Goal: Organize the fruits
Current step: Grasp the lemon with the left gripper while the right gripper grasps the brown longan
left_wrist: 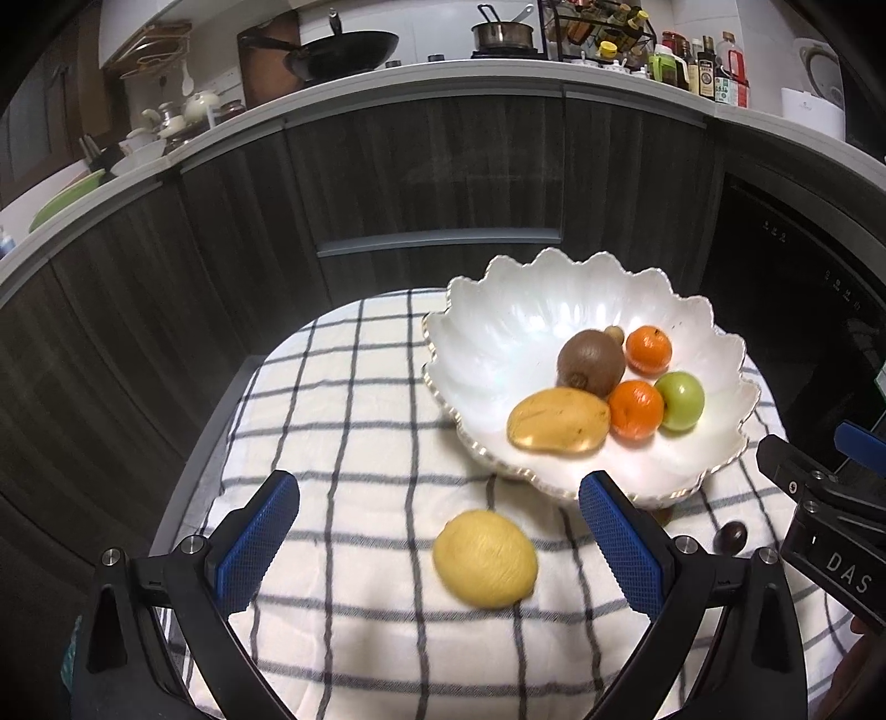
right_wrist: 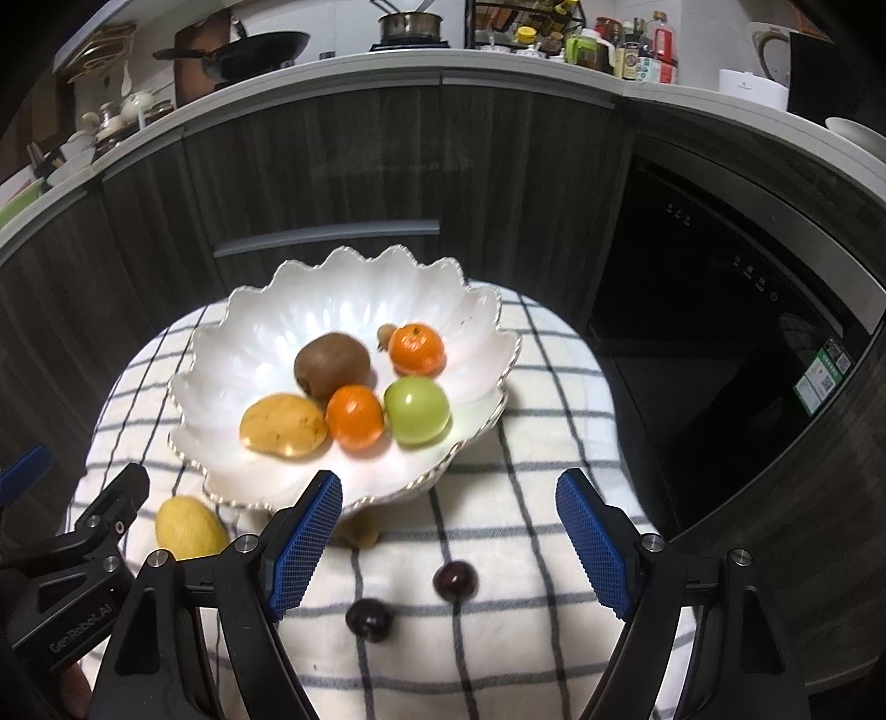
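A white scalloped bowl [left_wrist: 498,332] [right_wrist: 266,327] on the checked cloth holds a kiwi [left_wrist: 590,363], a mango [left_wrist: 559,421], two oranges [left_wrist: 635,409] [left_wrist: 649,348], a green apple [left_wrist: 680,400] and a small brown fruit [left_wrist: 613,334]. A lemon [left_wrist: 484,558] [right_wrist: 188,526] lies on the cloth, between my left gripper's [left_wrist: 437,531] open blue fingers. My right gripper [right_wrist: 448,531] is open and empty above two dark cherries [right_wrist: 454,579] [right_wrist: 369,617]. A small brownish fruit [right_wrist: 362,533] lies under the bowl's front rim.
The checked cloth [left_wrist: 343,421] covers a small table in front of dark kitchen cabinets [left_wrist: 421,177]. A black appliance door [right_wrist: 714,310] stands to the right. The counter above holds a wok [left_wrist: 343,50], a pot, and bottles [left_wrist: 703,66].
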### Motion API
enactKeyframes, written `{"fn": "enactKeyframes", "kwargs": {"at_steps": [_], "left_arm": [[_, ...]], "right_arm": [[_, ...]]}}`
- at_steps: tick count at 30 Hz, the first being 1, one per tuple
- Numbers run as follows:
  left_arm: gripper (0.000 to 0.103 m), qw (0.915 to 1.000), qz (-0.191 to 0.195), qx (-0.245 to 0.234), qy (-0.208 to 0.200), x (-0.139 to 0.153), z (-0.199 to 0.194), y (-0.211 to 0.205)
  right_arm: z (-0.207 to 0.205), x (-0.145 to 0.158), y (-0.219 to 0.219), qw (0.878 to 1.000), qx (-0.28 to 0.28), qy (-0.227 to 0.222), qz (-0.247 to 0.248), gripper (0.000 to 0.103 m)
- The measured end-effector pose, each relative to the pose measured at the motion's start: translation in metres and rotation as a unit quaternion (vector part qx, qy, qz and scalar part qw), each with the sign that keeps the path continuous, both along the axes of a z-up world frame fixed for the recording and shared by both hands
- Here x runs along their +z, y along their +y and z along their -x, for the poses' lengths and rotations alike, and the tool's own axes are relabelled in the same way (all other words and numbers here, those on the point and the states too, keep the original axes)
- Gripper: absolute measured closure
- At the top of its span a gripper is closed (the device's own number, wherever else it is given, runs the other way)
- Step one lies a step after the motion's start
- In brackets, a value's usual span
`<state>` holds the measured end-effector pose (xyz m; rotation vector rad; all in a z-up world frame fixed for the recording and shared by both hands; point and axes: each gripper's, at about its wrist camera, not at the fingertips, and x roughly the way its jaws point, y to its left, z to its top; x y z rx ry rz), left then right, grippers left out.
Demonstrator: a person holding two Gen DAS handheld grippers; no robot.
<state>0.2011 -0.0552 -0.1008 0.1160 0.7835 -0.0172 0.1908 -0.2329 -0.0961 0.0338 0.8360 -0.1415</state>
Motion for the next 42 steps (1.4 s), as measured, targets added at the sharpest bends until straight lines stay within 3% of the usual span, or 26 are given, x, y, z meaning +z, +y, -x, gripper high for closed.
{"fn": "enactKeyframes", "kwargs": {"at_steps": [11,18,32,38,42], "left_arm": [[0.0,0.9996,-0.009,0.027,0.009,-0.026,0.014,0.015],[0.0,0.9991,-0.012,0.037,0.019,-0.042,0.01,0.019],[0.0,0.9986,-0.004,0.042,0.031,-0.058,0.001,0.025],[0.0,0.9985,-0.002,0.045,0.032,-0.058,0.0,0.026],[0.0,0.9985,-0.002,0.044,0.031,-0.057,0.001,0.025]], "right_arm": [[-0.003,-0.034,0.018,0.998,0.047,0.034,0.001,0.025],[-0.019,-0.063,0.024,0.995,0.073,0.069,-0.006,0.039],[-0.046,-0.093,0.035,0.992,0.096,0.085,-0.01,0.054],[-0.052,-0.099,0.039,0.99,0.106,0.088,-0.013,0.077],[-0.049,-0.098,0.039,0.99,0.107,0.087,-0.011,0.077]]}}
